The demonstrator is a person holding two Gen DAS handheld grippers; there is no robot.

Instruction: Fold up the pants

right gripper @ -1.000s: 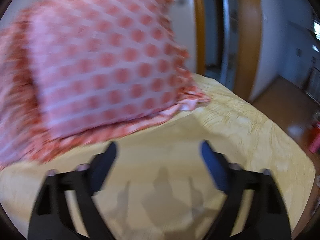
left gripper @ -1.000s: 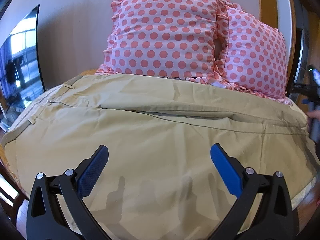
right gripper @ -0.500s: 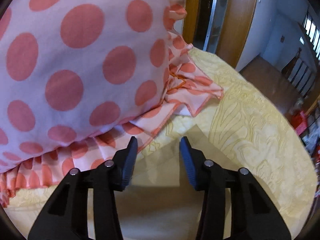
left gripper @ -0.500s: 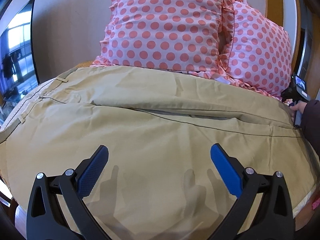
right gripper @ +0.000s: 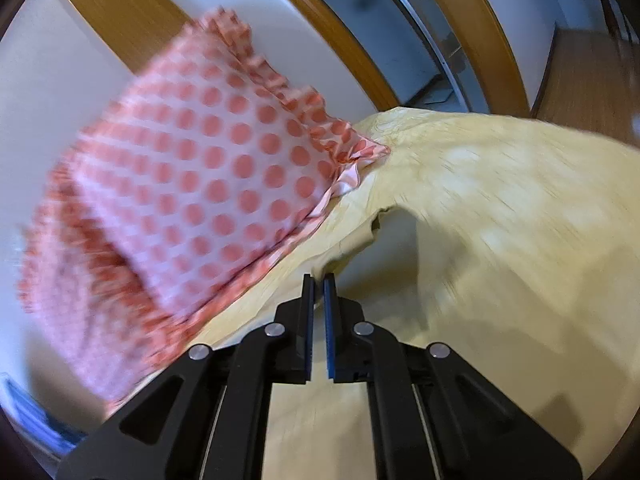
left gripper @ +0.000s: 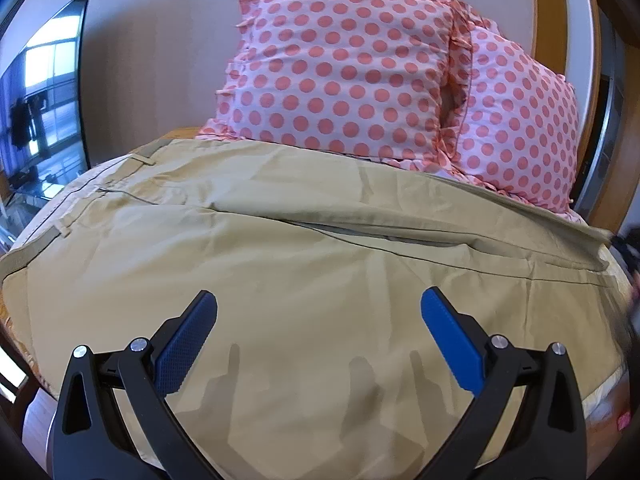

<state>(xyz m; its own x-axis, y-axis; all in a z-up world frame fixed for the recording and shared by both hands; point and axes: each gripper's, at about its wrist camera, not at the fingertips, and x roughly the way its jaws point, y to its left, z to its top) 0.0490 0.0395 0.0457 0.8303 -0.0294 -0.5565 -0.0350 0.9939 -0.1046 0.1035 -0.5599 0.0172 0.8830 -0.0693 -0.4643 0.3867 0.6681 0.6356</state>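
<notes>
Lying spread on the bed [right gripper: 520,184], the pants [left gripper: 304,264] are not yet folded; a hem corner is pinched by the right gripper [right gripper: 319,280], left gripper [left gripper: 318,320] held agape above them.

Ahead of me two pink pillows with coral polka dots lean against a plain wall: the front pillow [left gripper: 340,68] overlaps the one behind it [left gripper: 524,120] (both have frilled edges). A dark television screen [left gripper: 44,100] stands at the far left, reflecting bright windows. My right view shows a yellow embossed bedspread [right gripper: 520,184] and a wooden door frame [right gripper: 484,28].
</notes>
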